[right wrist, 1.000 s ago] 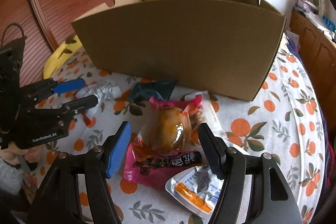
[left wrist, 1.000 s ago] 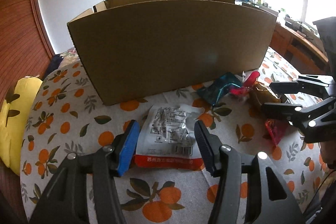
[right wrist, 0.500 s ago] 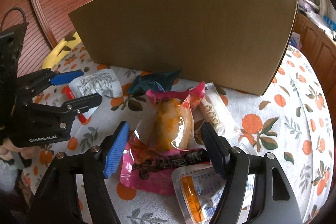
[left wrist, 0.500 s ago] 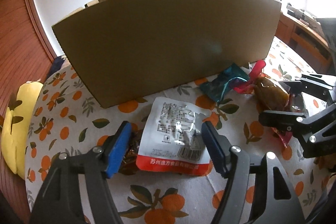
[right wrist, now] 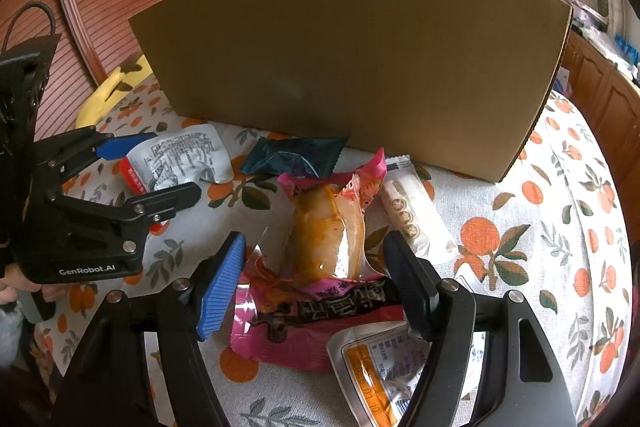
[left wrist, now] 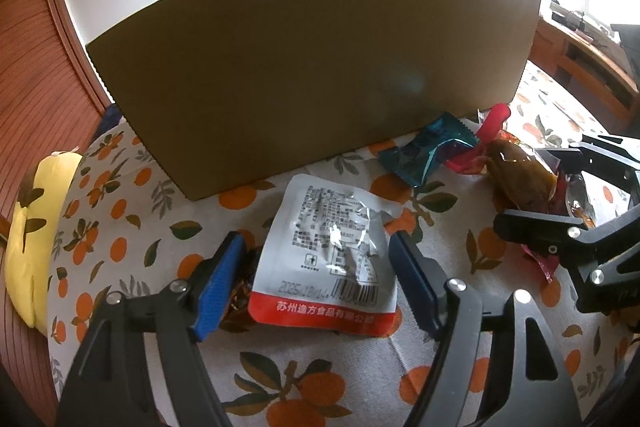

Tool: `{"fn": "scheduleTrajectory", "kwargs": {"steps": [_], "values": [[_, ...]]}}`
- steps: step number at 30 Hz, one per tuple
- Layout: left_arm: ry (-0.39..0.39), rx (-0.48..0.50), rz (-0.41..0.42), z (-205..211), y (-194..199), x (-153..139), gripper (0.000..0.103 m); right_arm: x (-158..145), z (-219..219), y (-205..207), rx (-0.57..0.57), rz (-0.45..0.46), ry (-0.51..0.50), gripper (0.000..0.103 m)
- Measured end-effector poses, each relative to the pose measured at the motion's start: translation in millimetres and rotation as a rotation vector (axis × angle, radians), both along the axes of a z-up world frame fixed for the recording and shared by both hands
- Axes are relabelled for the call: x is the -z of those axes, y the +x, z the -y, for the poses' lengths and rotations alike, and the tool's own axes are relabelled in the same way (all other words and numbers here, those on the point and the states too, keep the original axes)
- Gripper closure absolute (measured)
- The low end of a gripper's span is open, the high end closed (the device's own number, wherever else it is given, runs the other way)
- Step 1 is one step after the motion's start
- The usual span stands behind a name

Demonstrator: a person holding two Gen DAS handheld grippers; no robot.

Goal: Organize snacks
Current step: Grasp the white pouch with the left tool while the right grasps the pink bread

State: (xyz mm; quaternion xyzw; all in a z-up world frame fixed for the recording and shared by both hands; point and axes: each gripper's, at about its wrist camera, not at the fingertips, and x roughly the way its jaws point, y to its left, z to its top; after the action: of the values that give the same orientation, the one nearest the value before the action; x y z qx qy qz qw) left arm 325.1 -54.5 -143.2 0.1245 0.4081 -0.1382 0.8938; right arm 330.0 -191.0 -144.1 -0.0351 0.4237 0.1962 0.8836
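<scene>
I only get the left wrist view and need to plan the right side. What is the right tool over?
Observer: The right tool stands open astride a clear pouch of orange-sauced food, pads not pressing it.
Operator: Anything under that pouch?
Observer: A pink packet with dark lettering lies beneath it.
Operator: Any snack I can't see?
Observer: A long white bar packet lies right of the pouch, near the cardboard box.

cardboard box (right wrist: 352, 67): stands at the back of the tablecloth (right wrist: 560, 227), behind every packet
silver pouch (left wrist: 328, 251): before the box, far left
dark wrapper (right wrist: 296, 157): just before the box, centre
clear-window packet (right wrist: 328, 227): before the dark wrapper
biscuit stick pack (right wrist: 416, 215): just right of that packet
</scene>
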Motion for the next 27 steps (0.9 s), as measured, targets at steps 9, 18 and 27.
{"fn": "scheduleTrajectory", "kwargs": {"steps": [9,18,27], "values": [[-0.035,-0.02,-0.031,-5,-3,-4,0.028,1,0,1,0.0,0.0,0.006,0.03],[-0.028,0.008,-0.042,2,5,-16,0.028,1,0,0,0.0,0.001,0.008,0.031],[0.016,0.021,-0.099,9,13,-5,0.028,1,1,-1,0.0,0.002,0.014,0.031]]}}
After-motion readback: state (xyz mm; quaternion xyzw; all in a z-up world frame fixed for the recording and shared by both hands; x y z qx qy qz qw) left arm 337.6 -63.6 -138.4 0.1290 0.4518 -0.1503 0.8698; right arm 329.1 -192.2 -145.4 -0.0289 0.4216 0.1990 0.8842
